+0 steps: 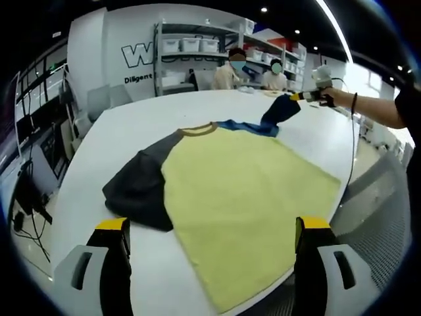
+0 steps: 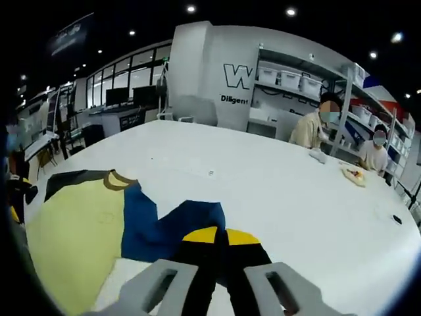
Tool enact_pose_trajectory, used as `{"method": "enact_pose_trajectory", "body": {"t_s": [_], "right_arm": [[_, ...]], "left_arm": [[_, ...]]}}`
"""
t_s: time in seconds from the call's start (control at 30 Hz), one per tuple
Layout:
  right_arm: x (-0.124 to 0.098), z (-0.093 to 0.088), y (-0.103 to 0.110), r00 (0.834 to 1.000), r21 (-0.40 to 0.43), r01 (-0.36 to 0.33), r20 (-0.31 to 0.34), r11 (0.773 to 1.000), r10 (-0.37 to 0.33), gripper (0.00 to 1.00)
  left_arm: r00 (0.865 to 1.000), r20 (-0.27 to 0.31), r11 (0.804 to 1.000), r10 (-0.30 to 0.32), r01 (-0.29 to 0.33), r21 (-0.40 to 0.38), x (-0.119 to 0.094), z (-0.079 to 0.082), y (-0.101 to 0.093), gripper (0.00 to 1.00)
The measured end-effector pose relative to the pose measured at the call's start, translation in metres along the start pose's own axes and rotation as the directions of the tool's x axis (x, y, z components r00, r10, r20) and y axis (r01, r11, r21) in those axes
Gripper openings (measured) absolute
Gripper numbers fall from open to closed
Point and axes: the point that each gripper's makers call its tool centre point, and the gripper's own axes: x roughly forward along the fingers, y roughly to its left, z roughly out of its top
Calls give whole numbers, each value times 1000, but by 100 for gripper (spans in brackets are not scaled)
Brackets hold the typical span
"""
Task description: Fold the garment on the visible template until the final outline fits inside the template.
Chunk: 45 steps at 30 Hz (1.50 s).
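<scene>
Left gripper view: a yellow-bodied garment (image 1: 230, 197) with a dark grey sleeve (image 1: 138, 191) and a blue sleeve (image 1: 263, 122) lies spread flat on a white surface (image 1: 131, 131), collar pointing away from the camera. No template outline can be made out under it. At the bottom of this view the left gripper (image 1: 210, 243) hovers over the near hem, its yellow-tipped fingers spread wide apart and gripping nothing. Far right, an outstretched forearm reaches across the surface edge, carrying the right gripper (image 1: 309, 94), which lifts the blue sleeve's cuff clear of the surface.

Right gripper view: the grey sleeve and brown collar (image 2: 118, 181) sit at left, the yellow panel below them, the blue sleeve running to the centre, where the right gripper's fingers are clamped together on its end (image 2: 217, 240).

The cloth looks light, soft and limp, so it will likely sag and drag rather than hold shape; pinching at cuffs, hem corners or shoulder seams seems the surest hold for folding it
</scene>
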Motion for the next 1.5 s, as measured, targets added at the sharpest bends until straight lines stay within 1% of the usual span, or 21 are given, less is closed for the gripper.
{"method": "enact_pose_trajectory", "body": {"t_s": [0.1, 0.27, 0.43, 0.53, 0.63, 0.73, 0.77, 0.87, 0.97, 1.0, 1.03, 1.1, 1.13, 1.23, 1.27, 1.3, 1.37, 1.4, 1.5], "right_arm": [[5, -5, -6, 1000, 20, 2, -8, 1000, -2, 0], [16, -12, -21, 998, 13, 49, -32, 999, -49, 0], [24, -12, -37, 996, 46, 81, -24, 996, -80, 0], [30, -18, -49, 993, 62, 113, -51, 992, -110, 0], [35, -30, -61, 985, 76, 146, -106, 986, -138, 0], [41, -41, -69, 979, 75, 160, -141, 984, -149, 0], [44, -47, -70, 975, 65, 162, -163, 985, -149, 0], [48, -54, -69, 970, 62, 167, -188, 984, -152, 0], [51, -62, -70, 961, 39, 176, -225, 984, -163, 0], [50, -62, -74, 957, 28, 192, -227, 981, -181, 0], [52, -61, -82, 955, 12, 204, -223, 979, -196, 0], [53, -61, -83, 954, 2, 199, -227, 980, -194, 0], [51, -69, -90, 939, -46, 212, -267, 976, -216, 0], [54, -78, -99, 932, -54, 208, -291, 977, -214, 0], [53, -81, -101, 929, -59, 207, -301, 977, -215, 0], [52, -88, -109, 915, -65, 216, -334, 974, -225, 0], [49, -89, -113, 913, -70, 214, -340, 974, -225, 0], [43, -90, -113, 912, -72, 203, -350, 976, -215, 0], [34, -92, -112, 909, -45, 193, -367, 980, -196, 0]], "left_arm": [[1000, -1, 1000, 0, 0, 1, 0, 0, 0, 99], [1000, -5, 1000, -1, 1, 7, 1, -1, 1, 99], [1000, -19, 1000, 2, -2, 9, 2, -4, 2, 99], [1000, -23, 1000, 7, -7, 11, 2, -5, 3, 99], [999, -31, 1000, 10, -10, 17, 3, -6, 4, 99], [999, -40, 1000, 11, -10, 22, 4, -9, 5, 99], [999, -45, 1000, 10, -9, 23, 4, -10, 5, 99], [999, -47, 1000, 10, -9, 25, 4, -10, 5, 99], [998, -56, 1000, 13, -11, 28, 5, -12, 5, 99], [998, -56, 999, 14, -12, 30, 5, -12, 5, 99], [998, -56, 999, 14, -12, 31, 5, -12, 5, 99], [998, -58, 999, 12, -10, 32, 5, -12, 5, 99], [998, -63, 999, 14, -12, 38, 6, -13, 6, 99], [998, -67, 999, 15, -12, 40, 6, -14, 6, 99], [998, -69, 999, 14, -11, 41, 6, -15, 6, 99], [998, -68, 999, 13, -10, 43, 6, -14, 6, 99], [998, -65, 999, 12, -9, 44, 6, -14, 6, 99], [998, -64, 999, 13, -10, 46, 7, -14, 7, 99], [998, -67, 999, 10, -7, 46, 7, -16, 8, 99]]}}
